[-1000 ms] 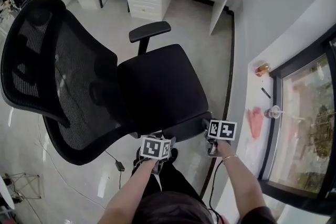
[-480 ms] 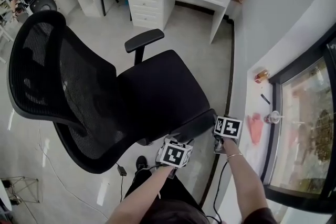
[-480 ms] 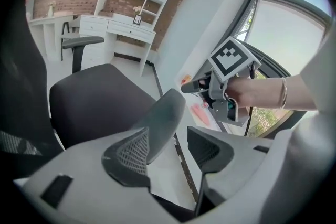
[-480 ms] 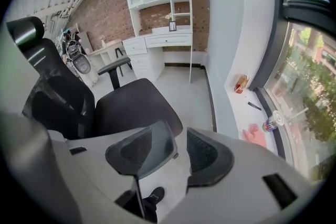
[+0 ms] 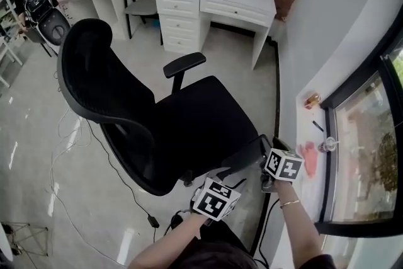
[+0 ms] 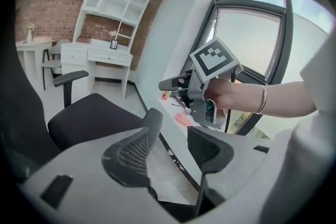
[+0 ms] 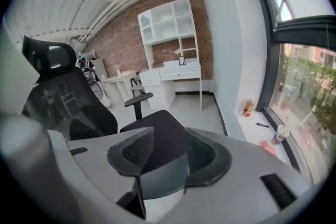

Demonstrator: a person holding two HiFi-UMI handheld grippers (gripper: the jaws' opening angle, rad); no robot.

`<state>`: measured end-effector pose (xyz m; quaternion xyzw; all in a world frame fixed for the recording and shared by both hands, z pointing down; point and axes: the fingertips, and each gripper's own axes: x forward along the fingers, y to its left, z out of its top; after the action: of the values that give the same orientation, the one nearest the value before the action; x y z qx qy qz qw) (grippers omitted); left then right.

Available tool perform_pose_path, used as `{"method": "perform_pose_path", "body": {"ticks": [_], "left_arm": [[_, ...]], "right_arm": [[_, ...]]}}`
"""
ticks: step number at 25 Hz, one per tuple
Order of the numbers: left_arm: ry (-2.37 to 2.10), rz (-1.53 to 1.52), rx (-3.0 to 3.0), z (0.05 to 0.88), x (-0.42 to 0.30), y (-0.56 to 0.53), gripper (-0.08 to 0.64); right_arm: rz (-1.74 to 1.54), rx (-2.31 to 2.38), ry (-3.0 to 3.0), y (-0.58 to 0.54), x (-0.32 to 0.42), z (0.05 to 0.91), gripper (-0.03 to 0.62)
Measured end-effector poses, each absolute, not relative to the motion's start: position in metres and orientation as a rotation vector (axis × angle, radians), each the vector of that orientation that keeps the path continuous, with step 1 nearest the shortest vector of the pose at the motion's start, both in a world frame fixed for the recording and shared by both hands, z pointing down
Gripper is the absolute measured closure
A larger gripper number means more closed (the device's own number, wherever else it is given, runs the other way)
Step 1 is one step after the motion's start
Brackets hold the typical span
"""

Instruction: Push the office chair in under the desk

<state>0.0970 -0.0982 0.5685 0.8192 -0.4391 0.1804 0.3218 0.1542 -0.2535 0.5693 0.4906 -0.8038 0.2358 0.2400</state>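
The black, mesh-backed office chair (image 5: 189, 123) stands on the pale glossy floor (image 5: 38, 154), with its tall back to the left and its padded seat towards the person. It is well apart from the white desk with drawers (image 5: 217, 0), which stands against the brick wall at the far end. The chair's far armrest (image 5: 184, 63) points towards that desk. Lower in the head view, near the middle, the left gripper (image 6: 174, 132) hangs just beside the front of the seat. Its jaws are apart, and only floor and the foot of the wall show in the gap. To its right, the right gripper (image 7: 169, 136) sits at the end of the chair's dark grey near armrest (image 5: 242, 155). Its jaws are closing on that padded slab, which fills the space between the two pads in the right gripper view. Furthest right, a white window sill (image 5: 308, 126) runs along the glass, with a pink scrap (image 5: 306, 154) and a small cup (image 5: 327, 134) lying on it.
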Motion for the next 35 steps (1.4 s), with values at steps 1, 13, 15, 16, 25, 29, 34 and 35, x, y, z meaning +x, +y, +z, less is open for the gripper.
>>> {"method": "perform_pose_path", "body": {"ticks": [1, 13, 15, 16, 25, 29, 34, 35], "left_arm": [[-1.159, 0.471, 2.175, 0.558, 0.091, -0.089, 0.347], [-1.217, 0.382, 2.471, 0.426, 0.046, 0.023, 0.347], [-1.235, 0.363, 2.497, 0.411, 0.041, 0.034, 0.347], [-1.243, 0.345, 2.506, 0.403, 0.039, 0.038, 0.347], [-1.435, 0.242, 2.569, 0.325, -0.012, 0.061, 0.348], [-1.672, 0.267, 2.525, 0.302, -0.085, 0.064, 0.348], [-1.935, 0.329, 2.338, 0.295, -0.190, 0.052, 0.347], [-1.969, 0.340, 2.297, 0.294, -0.210, 0.049, 0.345]], "right_arm": [[0.630, 1.348, -2.231, -0.245, 0.143, 0.556, 0.411], [0.483, 1.342, -2.635, -0.107, 0.057, 0.397, 0.417], [0.472, 1.335, -2.672, -0.088, 0.052, 0.383, 0.419], [0.473, 1.331, -2.688, -0.079, 0.050, 0.377, 0.420], [0.520, 1.195, -2.915, -0.019, 0.019, 0.314, 0.425], [0.484, 1.025, -2.998, 0.013, -0.026, 0.295, 0.419], [0.261, 0.816, -2.967, 0.049, -0.085, 0.295, 0.380], [0.233, 0.793, -2.954, 0.052, -0.095, 0.295, 0.370]]}}
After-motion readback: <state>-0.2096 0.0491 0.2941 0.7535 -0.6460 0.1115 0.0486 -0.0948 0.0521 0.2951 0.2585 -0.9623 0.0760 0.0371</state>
